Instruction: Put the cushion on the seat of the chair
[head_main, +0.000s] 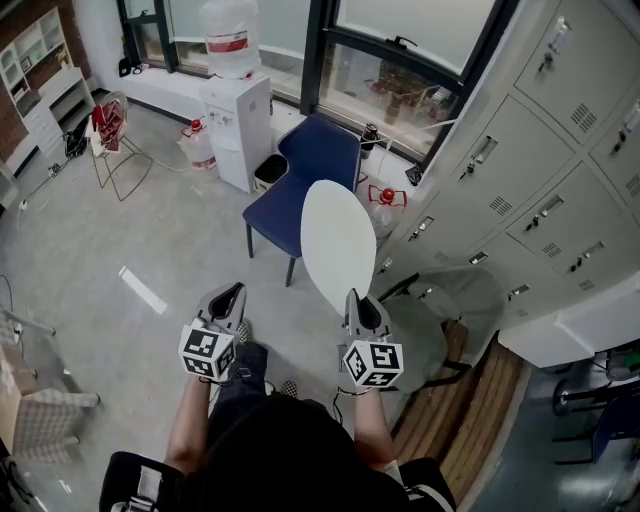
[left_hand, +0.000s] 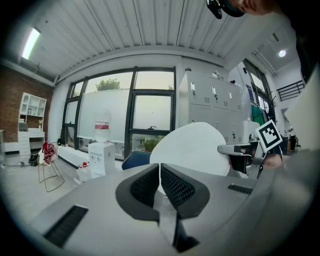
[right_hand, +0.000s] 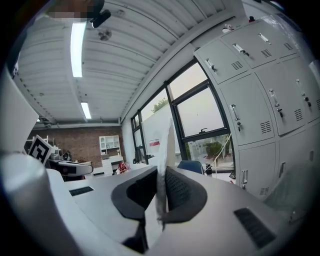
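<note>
A flat, round white cushion (head_main: 338, 243) stands on edge in front of me, and my right gripper (head_main: 357, 302) is shut on its lower rim. In the right gripper view the cushion (right_hand: 168, 150) shows as a thin white edge pinched between the black pads (right_hand: 180, 190). A blue chair (head_main: 300, 190) stands just beyond it by the window, its seat (head_main: 278, 222) bare. My left gripper (head_main: 230, 298) hangs to the left of the cushion, shut with nothing in it. From the left gripper view (left_hand: 160, 182) the cushion (left_hand: 192, 147) rises to the right, apart from the jaws.
A white water dispenser (head_main: 236, 110) and a small black bin (head_main: 268, 171) stand left of the chair. Grey lockers (head_main: 540, 180) line the right side. A grey bag (head_main: 450, 320) lies at their foot. A wire chair (head_main: 115, 145) stands far left.
</note>
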